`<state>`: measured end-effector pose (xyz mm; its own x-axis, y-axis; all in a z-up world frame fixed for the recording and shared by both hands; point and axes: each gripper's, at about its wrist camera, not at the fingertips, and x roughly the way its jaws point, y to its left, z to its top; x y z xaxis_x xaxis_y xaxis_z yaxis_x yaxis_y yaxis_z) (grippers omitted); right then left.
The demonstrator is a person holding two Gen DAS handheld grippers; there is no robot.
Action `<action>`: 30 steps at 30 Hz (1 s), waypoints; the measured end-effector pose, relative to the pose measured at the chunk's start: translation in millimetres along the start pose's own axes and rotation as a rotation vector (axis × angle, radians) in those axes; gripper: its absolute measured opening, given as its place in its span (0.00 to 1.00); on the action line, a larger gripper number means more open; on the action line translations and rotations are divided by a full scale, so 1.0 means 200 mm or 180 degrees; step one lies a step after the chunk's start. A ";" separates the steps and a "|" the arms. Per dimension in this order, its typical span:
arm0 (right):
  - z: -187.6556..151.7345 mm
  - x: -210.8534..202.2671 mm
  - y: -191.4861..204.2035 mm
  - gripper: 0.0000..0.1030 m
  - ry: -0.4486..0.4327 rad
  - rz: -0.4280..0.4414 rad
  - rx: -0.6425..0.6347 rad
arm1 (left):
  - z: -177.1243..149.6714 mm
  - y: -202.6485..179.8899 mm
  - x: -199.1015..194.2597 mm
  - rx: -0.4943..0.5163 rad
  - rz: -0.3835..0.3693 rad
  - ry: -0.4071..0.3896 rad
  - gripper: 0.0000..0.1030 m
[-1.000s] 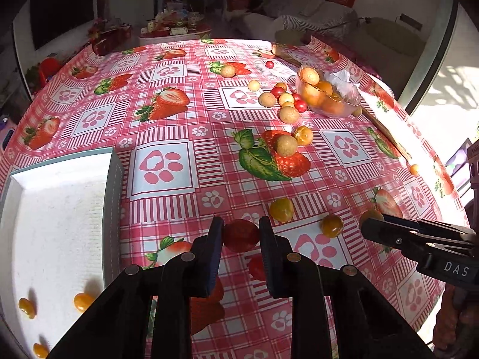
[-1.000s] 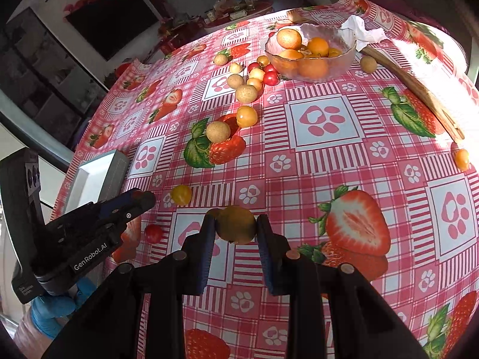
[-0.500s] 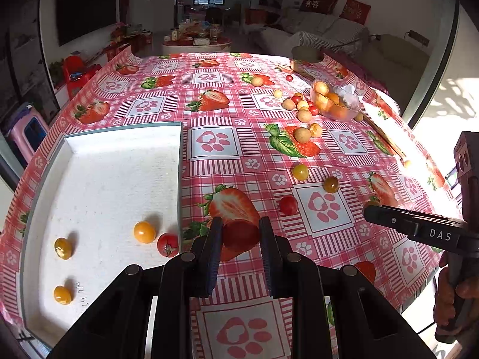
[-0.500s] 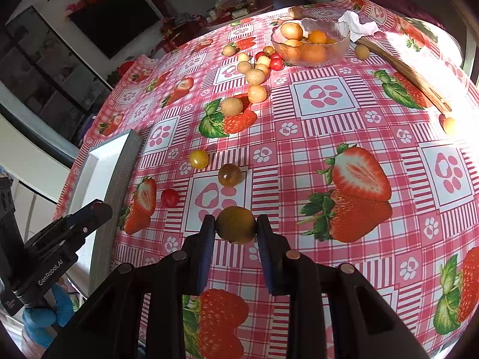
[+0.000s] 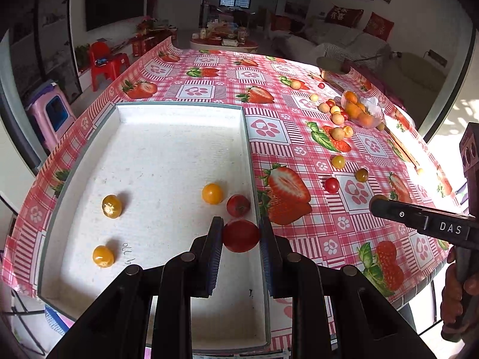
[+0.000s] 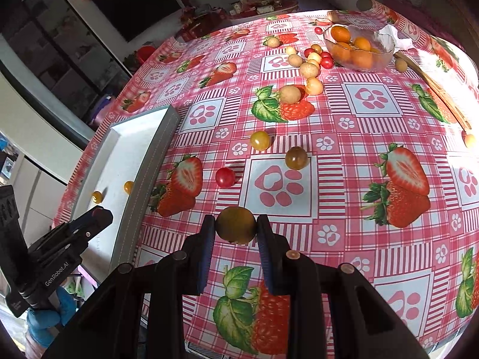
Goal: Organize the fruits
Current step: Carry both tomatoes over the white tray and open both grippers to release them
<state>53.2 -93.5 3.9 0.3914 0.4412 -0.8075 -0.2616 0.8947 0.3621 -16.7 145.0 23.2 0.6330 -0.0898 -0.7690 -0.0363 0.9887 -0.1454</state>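
The left gripper [image 5: 241, 236] has its jaws clamped on a red tomato [image 5: 240, 235] above the white tray [image 5: 179, 137]; the right gripper [image 6: 236, 226] pinches what looks like a greenish tomato [image 6: 236, 225] over the worktop [image 6: 359, 179].

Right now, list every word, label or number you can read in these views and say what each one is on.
"DAS": on the side of the right gripper, seen from the left wrist.
"GenRobot.AI": on the body of the left gripper, seen from the right wrist.
Handwritten marks on the floor of the white tray: not clearly legible.
Characters on the red cushion on the sofa: too small to read.
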 end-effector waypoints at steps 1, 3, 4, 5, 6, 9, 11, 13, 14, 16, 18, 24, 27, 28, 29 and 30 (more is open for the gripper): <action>0.00 0.01 0.03 0.30 0.0009 0.0007 -0.0028 | 0.00 0.02 -0.01 -0.0020 0.0004 -0.0012 0.25; 0.01 0.02 0.08 0.30 0.0026 0.0022 -0.0083 | -0.01 0.06 -0.02 -0.0063 0.0012 -0.0039 0.25; 0.01 0.03 0.11 0.30 0.0035 0.0028 -0.0113 | -0.01 0.08 -0.03 -0.0085 0.0015 -0.0053 0.25; 0.01 0.04 0.14 0.30 0.0046 0.0037 -0.0145 | -0.01 0.10 -0.03 -0.0105 0.0019 -0.0065 0.25; 0.02 0.05 0.17 0.30 0.0059 0.0046 -0.0181 | -0.01 0.13 -0.04 -0.0120 0.0028 -0.0074 0.25; 0.04 0.08 0.27 0.30 0.0092 0.0078 -0.0292 | 0.02 0.19 -0.03 -0.0163 0.0084 -0.0080 0.25; 0.07 0.11 0.33 0.30 0.0100 0.0099 -0.0367 | 0.05 0.24 -0.01 -0.0206 0.0098 -0.0063 0.25; 0.10 0.14 0.40 0.30 0.0114 0.0134 -0.0431 | 0.09 0.28 0.01 -0.0235 0.0120 -0.0047 0.25; 0.12 0.16 0.43 0.30 0.0127 0.0154 -0.0454 | 0.11 0.30 0.03 -0.0246 0.0134 -0.0038 0.25; 0.17 0.20 0.48 0.30 0.0159 0.0201 -0.0483 | 0.17 0.34 0.05 -0.0273 0.0164 -0.0032 0.25; 0.22 0.26 0.54 0.30 0.0198 0.0251 -0.0495 | 0.23 0.39 0.07 -0.0334 0.0173 -0.0028 0.25; 0.34 0.44 0.69 0.30 0.0320 0.0268 -0.0623 | 0.37 0.51 0.21 -0.0458 0.0305 0.0124 0.25; 0.37 0.54 0.73 0.30 0.0397 0.0240 -0.0686 | 0.38 0.57 0.30 -0.0526 0.0351 0.0289 0.25; 0.38 0.57 0.74 0.30 0.0423 0.0223 -0.0704 | 0.38 0.59 0.33 -0.0571 0.0356 0.0347 0.25; 0.38 0.59 0.75 0.30 0.0447 0.0204 -0.0725 | 0.38 0.60 0.35 -0.0621 0.0366 0.0393 0.25; 0.39 0.62 0.75 0.30 0.0470 0.0184 -0.0754 | 0.38 0.62 0.37 -0.0666 0.0369 0.0439 0.25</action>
<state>130.3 101.7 -5.8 0.2416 0.4607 -0.8540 -0.4854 0.8195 0.3047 83.4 270.1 -4.5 0.5044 -0.0071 -0.8635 -0.2704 0.9484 -0.1658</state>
